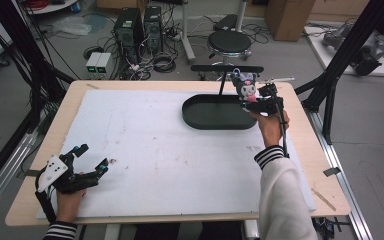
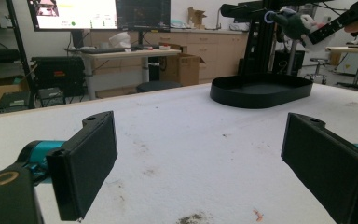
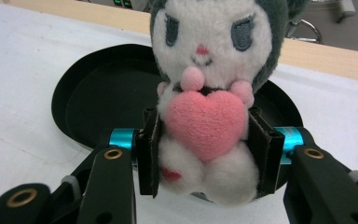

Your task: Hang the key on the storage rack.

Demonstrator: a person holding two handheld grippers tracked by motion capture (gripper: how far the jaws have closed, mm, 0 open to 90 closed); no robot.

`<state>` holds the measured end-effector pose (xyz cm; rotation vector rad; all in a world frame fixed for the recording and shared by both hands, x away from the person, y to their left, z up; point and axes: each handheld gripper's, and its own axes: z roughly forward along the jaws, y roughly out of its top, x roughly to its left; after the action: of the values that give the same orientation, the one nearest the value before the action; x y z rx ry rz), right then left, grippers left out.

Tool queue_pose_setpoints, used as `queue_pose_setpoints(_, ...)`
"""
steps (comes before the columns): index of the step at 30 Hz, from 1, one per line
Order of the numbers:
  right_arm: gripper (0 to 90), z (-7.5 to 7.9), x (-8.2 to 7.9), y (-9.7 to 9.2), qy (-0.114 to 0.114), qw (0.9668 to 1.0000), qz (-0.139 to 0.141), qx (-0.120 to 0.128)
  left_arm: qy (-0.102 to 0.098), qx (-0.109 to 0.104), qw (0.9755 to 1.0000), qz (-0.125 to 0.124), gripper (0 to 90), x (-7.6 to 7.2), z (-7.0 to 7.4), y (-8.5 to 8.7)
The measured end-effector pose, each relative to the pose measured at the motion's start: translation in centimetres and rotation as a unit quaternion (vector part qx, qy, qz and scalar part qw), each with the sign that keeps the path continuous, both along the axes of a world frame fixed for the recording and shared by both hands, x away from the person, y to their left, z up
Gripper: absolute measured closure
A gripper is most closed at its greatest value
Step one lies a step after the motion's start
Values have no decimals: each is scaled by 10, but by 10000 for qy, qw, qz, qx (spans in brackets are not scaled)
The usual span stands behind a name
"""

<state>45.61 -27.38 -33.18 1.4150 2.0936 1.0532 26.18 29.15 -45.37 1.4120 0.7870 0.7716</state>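
Right gripper (image 3: 205,154) clamped on plush toy (image 3: 209,93) at the body, one pad on each flank, pink heart facing the camera. Toy held in the air, just above and in front of the black tray's (image 3: 93,98) near rim. Pickup judged done; lowering into tray and release left. Left gripper (image 2: 200,154) idle, jaws spread wide with nothing between, resting low on white mat (image 2: 177,135), tray well ahead.

Left gripper (image 1: 94,159): jaws spread wide, held low at the near left by the left hand (image 1: 70,200).
Right gripper (image 1: 250,102): jaws clamped, raised at the far right, forearm extended forward.
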Motion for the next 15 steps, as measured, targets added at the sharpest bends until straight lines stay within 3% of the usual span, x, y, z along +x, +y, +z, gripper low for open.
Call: queue_pose_setpoints(15, 537, -16, 14, 12, 241, 9993, -167, -238, 8, -11, 10000, 6, 109, 0, 0, 0)
